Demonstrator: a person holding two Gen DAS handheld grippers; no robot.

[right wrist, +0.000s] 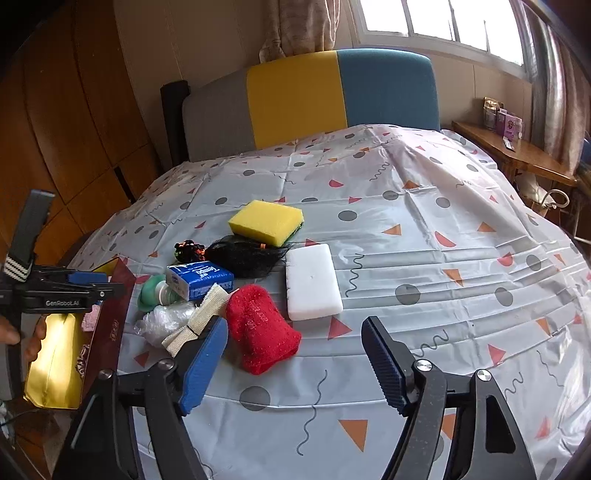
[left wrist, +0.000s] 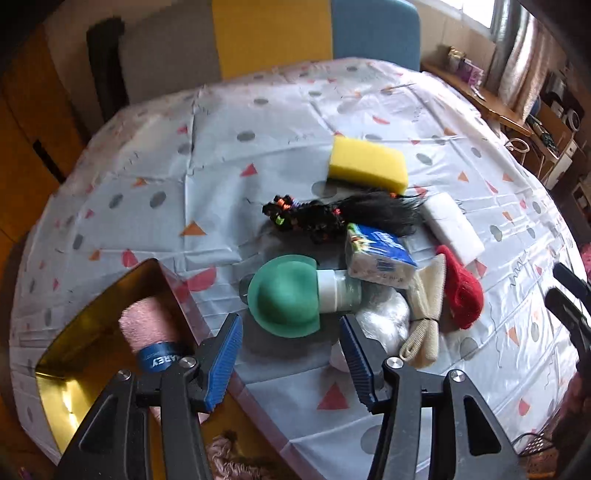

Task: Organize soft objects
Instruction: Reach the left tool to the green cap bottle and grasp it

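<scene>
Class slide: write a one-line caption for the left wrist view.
Open left gripper hovers over a green cap amid soft items, a gold box holding a pink towel alongside.

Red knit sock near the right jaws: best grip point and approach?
Take the red knit sock across its narrower upper end, coming from above with the right gripper. It lies flat and free on the patterned tablecloth; the lower end bulges wider, and the folded beige cloth crowds its left edge.

- Daylight enters from a window (right wrist: pixel 439 26) at the upper right of both views, overexposed to white.
- Glossy tablecloth (right wrist: pixel 424 236) shows soft glare; shadows are faint.
- Fisheye bends edges; corners darken; slight softness throughout.
</scene>
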